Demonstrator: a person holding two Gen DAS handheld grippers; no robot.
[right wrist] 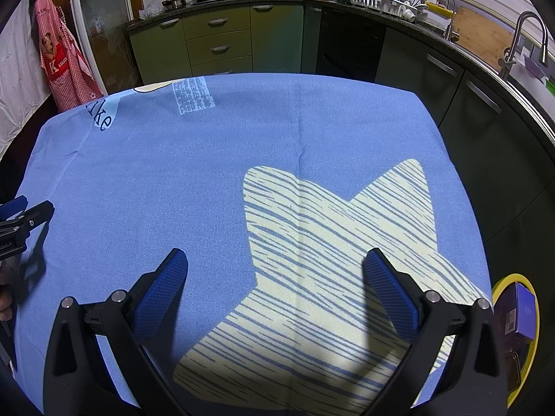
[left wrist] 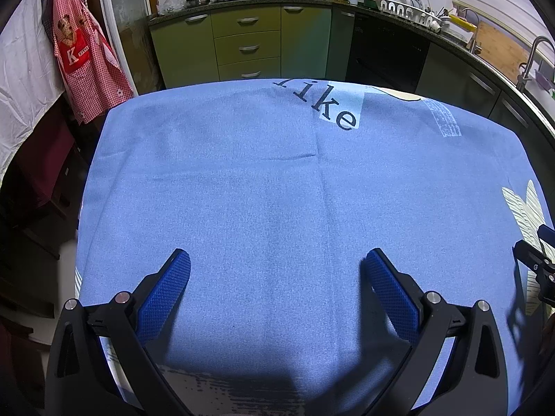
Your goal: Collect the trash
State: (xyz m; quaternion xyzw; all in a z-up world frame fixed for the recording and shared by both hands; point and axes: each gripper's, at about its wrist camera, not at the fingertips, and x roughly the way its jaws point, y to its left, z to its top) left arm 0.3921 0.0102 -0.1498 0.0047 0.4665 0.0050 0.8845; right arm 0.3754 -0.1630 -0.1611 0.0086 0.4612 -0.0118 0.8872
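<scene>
Your left gripper (left wrist: 275,260) and right gripper (right wrist: 275,260) both gape wide, empty, their ribbed blue pads (left wrist: 166,298) over the woven blue tablecloth (left wrist: 242,173).

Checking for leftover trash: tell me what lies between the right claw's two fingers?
Only bare tablecloth with its striped print lies inside the open right claw, seen in the right wrist view.

The table (left wrist: 242,180) is covered edge to edge by a blue cloth (right wrist: 156,180) that lies flat, with a faint fold crease running from front to back. Printed on the cloth are the dark letters "ike" (left wrist: 333,109) on a pale patch near the far edge, a pale block of fine print (right wrist: 192,97) beside it, and a large cream shape with blue streaks (right wrist: 333,242) near the right front.
</scene>
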